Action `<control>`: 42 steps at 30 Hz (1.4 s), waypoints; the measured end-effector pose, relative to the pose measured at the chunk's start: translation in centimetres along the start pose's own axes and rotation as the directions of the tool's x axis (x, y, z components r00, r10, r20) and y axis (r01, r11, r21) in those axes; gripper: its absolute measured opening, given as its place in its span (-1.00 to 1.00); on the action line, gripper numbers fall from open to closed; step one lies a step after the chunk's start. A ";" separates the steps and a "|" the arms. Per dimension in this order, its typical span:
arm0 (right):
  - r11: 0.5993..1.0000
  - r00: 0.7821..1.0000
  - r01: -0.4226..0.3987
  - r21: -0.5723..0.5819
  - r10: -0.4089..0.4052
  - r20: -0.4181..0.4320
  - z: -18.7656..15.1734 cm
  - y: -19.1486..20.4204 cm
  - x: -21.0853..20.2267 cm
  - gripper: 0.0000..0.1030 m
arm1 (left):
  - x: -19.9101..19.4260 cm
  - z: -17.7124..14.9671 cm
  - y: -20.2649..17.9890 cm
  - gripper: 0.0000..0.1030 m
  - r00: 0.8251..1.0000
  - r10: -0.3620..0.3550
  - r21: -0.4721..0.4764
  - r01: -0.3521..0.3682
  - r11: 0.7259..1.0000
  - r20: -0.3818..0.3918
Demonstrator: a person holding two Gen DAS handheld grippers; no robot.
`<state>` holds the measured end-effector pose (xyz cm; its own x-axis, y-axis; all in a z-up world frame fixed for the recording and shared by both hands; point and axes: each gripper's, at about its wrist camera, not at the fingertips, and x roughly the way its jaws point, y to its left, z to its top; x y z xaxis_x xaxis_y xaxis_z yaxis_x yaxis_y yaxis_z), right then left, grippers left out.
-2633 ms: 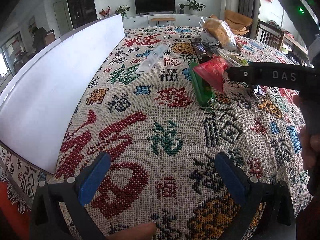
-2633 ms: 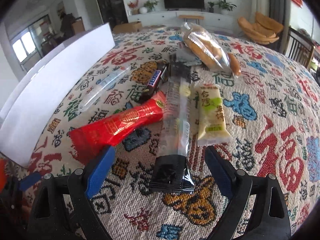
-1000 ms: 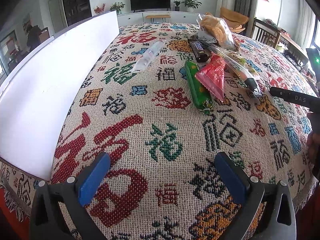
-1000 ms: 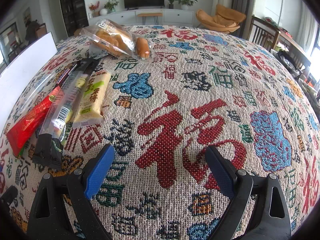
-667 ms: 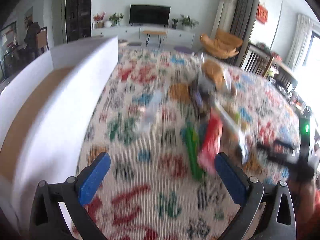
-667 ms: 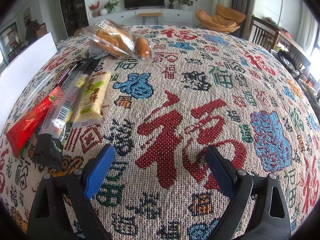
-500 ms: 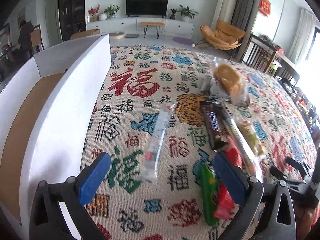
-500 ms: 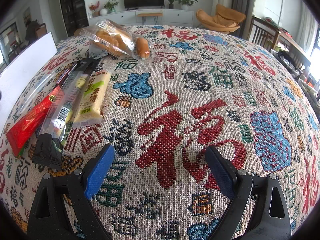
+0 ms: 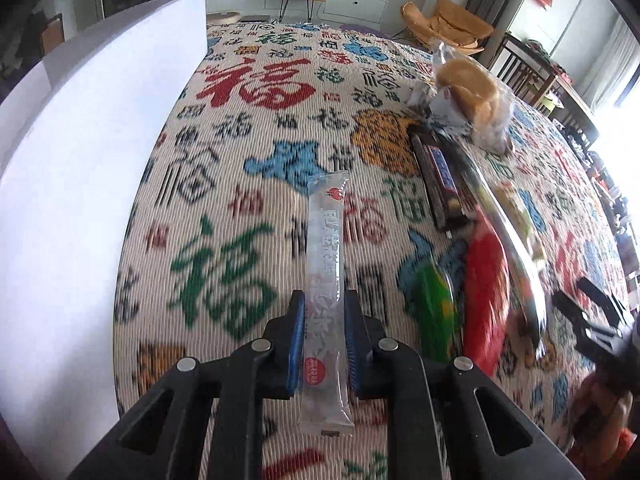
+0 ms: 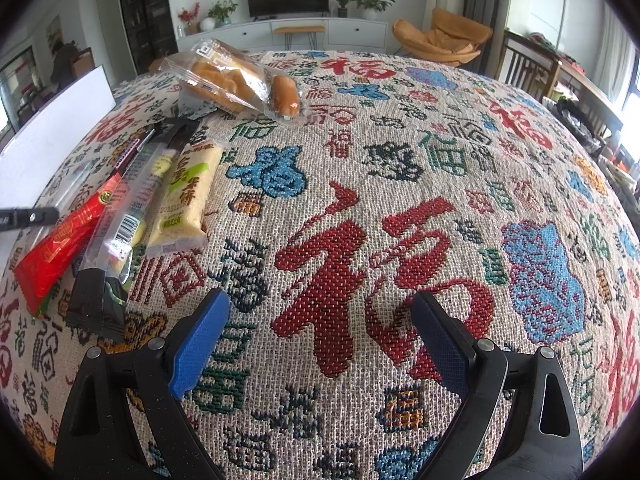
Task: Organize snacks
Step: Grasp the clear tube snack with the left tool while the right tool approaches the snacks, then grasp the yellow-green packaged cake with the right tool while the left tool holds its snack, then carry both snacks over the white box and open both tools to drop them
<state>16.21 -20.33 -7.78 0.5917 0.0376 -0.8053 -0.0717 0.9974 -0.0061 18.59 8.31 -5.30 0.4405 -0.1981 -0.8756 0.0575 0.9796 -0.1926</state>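
My left gripper (image 9: pixel 323 312) is shut on a long clear snack stick (image 9: pixel 326 256) that lies lengthwise between its blue pads on the patterned tablecloth. To its right lie a green packet (image 9: pixel 434 312), a red packet (image 9: pixel 486 284), a long clear-and-black packet (image 9: pixel 500 216), a dark chocolate bar (image 9: pixel 438 180) and a bag of buns (image 9: pixel 468 92). My right gripper (image 10: pixel 320 324) is open and empty over bare cloth. In its view the red packet (image 10: pixel 60 240), the clear-and-black packet (image 10: pixel 124 220), a yellow-green bar (image 10: pixel 188 196) and the bun bag (image 10: pixel 236 80) lie at the left.
A white open box (image 9: pixel 92 152) stands along the table's left side, its wall next to the held stick. The right gripper's fingers (image 9: pixel 592 312) show at the right edge of the left wrist view. Chairs and a TV cabinet stand beyond the table.
My left gripper moved forward across the table to the clear snack stick and closed on it. The right gripper has stayed still and open.
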 end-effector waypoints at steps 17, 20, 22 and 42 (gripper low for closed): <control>0.967 0.943 -0.247 0.062 0.255 -0.216 10.2 3.1 3.3 0.62 | -2.2 -5.3 -0.3 -0.65 0.992 0.093 0.082 -0.100 0.992 0.081; 0.972 0.924 -0.234 -0.002 0.222 -0.311 11.0 5.8 5.5 -0.28 | -2.7 -6.0 0.3 -0.66 0.994 0.054 0.046 -0.059 0.997 0.092; 0.973 0.910 -0.229 -0.026 0.204 -0.360 10.9 7.1 6.7 -0.29 | -2.9 -6.3 0.8 -0.66 0.995 0.020 0.016 -0.022 1.000 0.096; 0.860 0.860 -0.498 -0.115 0.471 -0.197 15.3 15.8 -9.1 -0.41 | -19.8 -3.3 7.7 -0.66 0.906 -0.182 -0.184 0.268 0.946 0.381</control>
<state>21.96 -4.00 8.56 0.3168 0.4904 -0.8119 -0.4483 0.8317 0.3274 7.37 19.69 9.08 0.7303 -0.3449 -0.5897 0.0071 0.8670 -0.4983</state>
